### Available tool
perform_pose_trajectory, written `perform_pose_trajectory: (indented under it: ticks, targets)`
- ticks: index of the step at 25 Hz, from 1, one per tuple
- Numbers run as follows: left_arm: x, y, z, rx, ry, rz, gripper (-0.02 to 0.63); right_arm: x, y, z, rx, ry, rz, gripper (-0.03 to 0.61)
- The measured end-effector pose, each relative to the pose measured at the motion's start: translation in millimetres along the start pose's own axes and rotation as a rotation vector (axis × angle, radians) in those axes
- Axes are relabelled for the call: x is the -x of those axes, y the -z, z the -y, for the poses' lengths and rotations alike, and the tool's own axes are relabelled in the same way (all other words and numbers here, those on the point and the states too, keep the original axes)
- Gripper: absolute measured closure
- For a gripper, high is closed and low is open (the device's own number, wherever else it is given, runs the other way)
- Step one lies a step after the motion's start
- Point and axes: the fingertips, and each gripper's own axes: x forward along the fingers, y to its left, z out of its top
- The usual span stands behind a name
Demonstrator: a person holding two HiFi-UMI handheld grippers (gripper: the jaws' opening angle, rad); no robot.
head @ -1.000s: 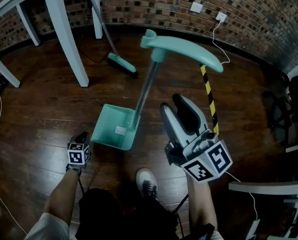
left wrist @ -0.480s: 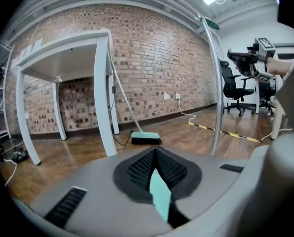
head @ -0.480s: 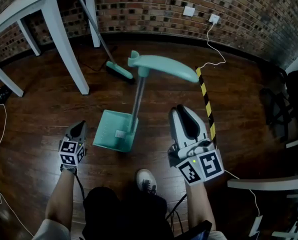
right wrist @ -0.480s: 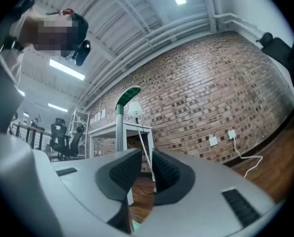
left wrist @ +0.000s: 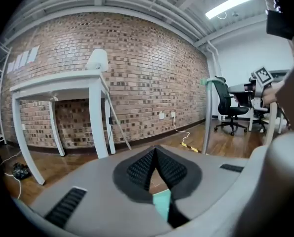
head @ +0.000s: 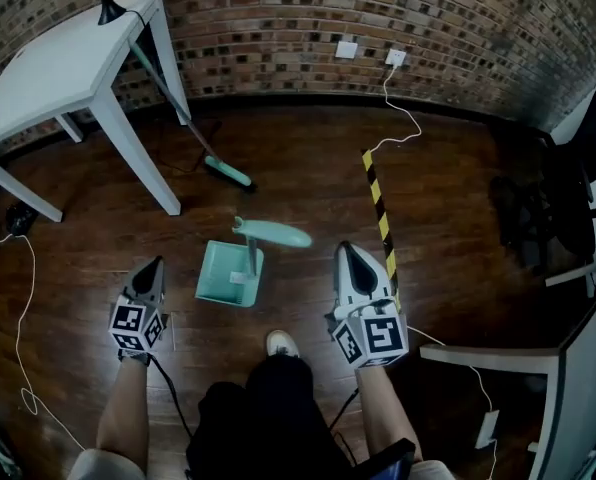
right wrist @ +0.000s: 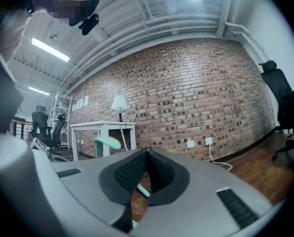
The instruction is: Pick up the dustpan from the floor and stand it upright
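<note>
The teal dustpan (head: 228, 274) stands upright on the wooden floor with its long handle (head: 274, 233) on top, and nothing holds it. My left gripper (head: 155, 264) hovers left of the pan, shut and empty. To the pan's right, my right gripper (head: 346, 249) is also shut and empty. In the left gripper view the pads (left wrist: 143, 168) meet at the tip, and the dustpan's pole (left wrist: 206, 125) rises at the right. From the right gripper (right wrist: 147, 153) I see the teal handle (right wrist: 107, 142) at the left.
A teal broom (head: 228, 173) leans against a white table (head: 58, 68) at the back left. Yellow-black tape (head: 378, 208) runs along the floor right of the dustpan. A white cable (head: 406, 118) hangs from wall sockets. A black office chair (head: 563, 203) and a white desk edge (head: 498, 360) are at right.
Both grippers have risen and drawn back from the dustpan. The right jaws went from open to shut. The dustpan handle, close under the camera before, now sits lower and farther away.
</note>
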Motion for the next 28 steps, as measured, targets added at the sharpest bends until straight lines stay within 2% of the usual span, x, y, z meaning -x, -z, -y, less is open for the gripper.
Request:
perform_pose_trajectory:
  ticks: [2,5,10,15,21,25,28]
  targets:
    - [26.5,-41.1,5.7,-0.002,0.007,-0.025,0.599,12.0,-38.3,-2.7,-0.004,0.027,-0.021,0.6]
    - [67.4,-116.1,18.7,-0.025,0.033,-0.029,0.603,34.6,-108.5,-16.9,0.001,0.02,-0.029,0.6]
    - [149.6,-268.2,40.1,-0.086,0.061,0.069,0.603,79.5,-237.5,-43.8,0.001,0.034,-0.015,0.6]
    - [237.8,-385.2,49.3,-0.056,0.042,0.155,0.603,128.9,-340.7,-79.9,-0.007,0.019,-0.006,0.6]
    - [314.1,-455.4,84.4,-0.03,0.056,0.252,0.603,185.2,-423.6,-103.9,-0.055,0.021,0.04,0.598]
    - [346.3,-482.1,112.5,-0.011,0.075,0.275,0.601,212.1,-471.1,-109.4,-0.09,0.005,0.098,0.598]
    - [363.2,-503.5,126.4,-0.01,0.085,0.3,0.601,226.6,-495.1,-107.8,-0.079,-0.019,0.138,0.6]
